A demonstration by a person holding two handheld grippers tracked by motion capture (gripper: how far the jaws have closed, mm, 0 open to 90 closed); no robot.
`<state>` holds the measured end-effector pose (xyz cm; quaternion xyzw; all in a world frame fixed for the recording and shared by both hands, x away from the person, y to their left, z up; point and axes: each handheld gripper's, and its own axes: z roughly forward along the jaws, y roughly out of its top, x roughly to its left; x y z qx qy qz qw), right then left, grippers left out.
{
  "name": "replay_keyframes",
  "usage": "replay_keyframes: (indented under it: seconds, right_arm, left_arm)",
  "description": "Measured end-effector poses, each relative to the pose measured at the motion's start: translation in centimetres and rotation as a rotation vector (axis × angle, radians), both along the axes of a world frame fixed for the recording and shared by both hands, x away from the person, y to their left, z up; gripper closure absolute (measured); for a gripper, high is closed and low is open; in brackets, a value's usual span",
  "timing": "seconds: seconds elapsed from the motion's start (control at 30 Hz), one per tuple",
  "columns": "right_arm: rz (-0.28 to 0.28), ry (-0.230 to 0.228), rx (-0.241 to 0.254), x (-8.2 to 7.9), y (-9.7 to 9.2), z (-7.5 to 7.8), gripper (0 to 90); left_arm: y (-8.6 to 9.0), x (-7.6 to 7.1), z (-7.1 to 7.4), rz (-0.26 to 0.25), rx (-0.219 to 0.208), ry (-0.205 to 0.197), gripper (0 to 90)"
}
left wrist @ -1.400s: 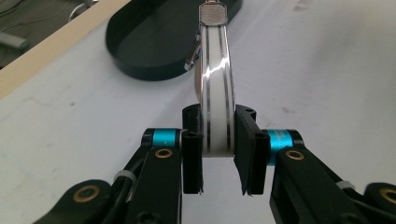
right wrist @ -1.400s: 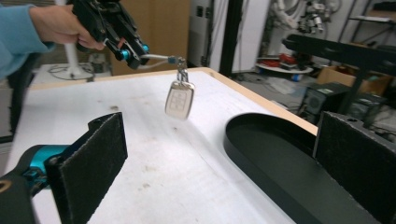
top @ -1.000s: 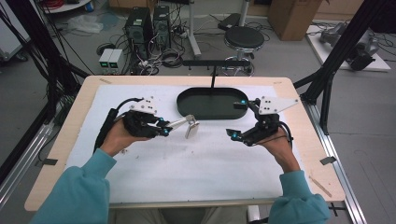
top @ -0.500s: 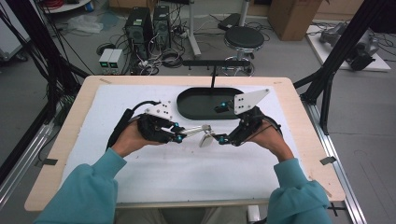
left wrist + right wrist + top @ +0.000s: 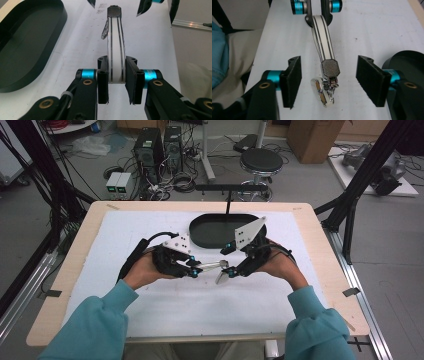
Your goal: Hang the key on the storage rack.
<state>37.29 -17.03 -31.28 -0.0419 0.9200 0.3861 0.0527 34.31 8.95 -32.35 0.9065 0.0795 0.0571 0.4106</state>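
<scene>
On a white table mat (image 5: 150, 315), the left gripper (image 5: 117, 82) pinches one end of a white strap with black stripes (image 5: 115, 50). Its metal clasp (image 5: 325, 91) hangs between the wide-spread jaws of the right gripper (image 5: 328, 82). A black oval tray (image 5: 210, 232) sits at twelve o'clock from them.

Your L gripper (image 5: 192, 271) is clamped on the strap (image 5: 115, 47), jaws pointing right. Your R gripper (image 5: 223, 274) faces it, jaws spread wide. Tips nearly meeting mid-table.
</scene>
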Motion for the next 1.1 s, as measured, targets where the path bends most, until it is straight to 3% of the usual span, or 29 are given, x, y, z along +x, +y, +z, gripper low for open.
replay_keyframes:
  seconds: [0.27,0.43,0.57,0.73,0.93,1.03,1.1]
  right_arm:
    - [0.021,0.01,-0.055,0.1,0.7,-0.3,54.0]
    - [0.02,0.04,-0.09,0.2,0.9,-0.6,62.1]
    - [0.038,0.028,-0.113,0.3,1.2,-0.7,72.9]
    - [0.045,0.045,-0.129,0.3,1.4,-0.9,74.3]
    - [0.026,0.071,-0.098,0.4,1.1,-0.7,74.6]
    - [0.006,0.091,-0.077,0.5,0.9,-0.6,74.7]
    - [0.0,0.091,-0.074,0.6,0.8,-0.5,74.7]
  left_arm:
    - [-0.2,-0.1,-0.3,0.0,0.009,0.004,73.9]
    - [-0.2,0.0,-0.3,-0.004,0.015,0.005,73.9]
    - [-0.2,0.0,-0.4,-0.001,0.008,0.005,73.9]
    - [-0.1,0.1,-0.5,0.001,-0.016,0.019,73.7]
    - [0.5,0.4,-0.6,-0.006,-0.065,0.007,73.2]
    - [0.8,0.6,-0.5,-0.009,-0.106,-0.045,70.1]
    - [1.3,0.7,-0.6,-0.001,-0.156,-0.106,56.4]
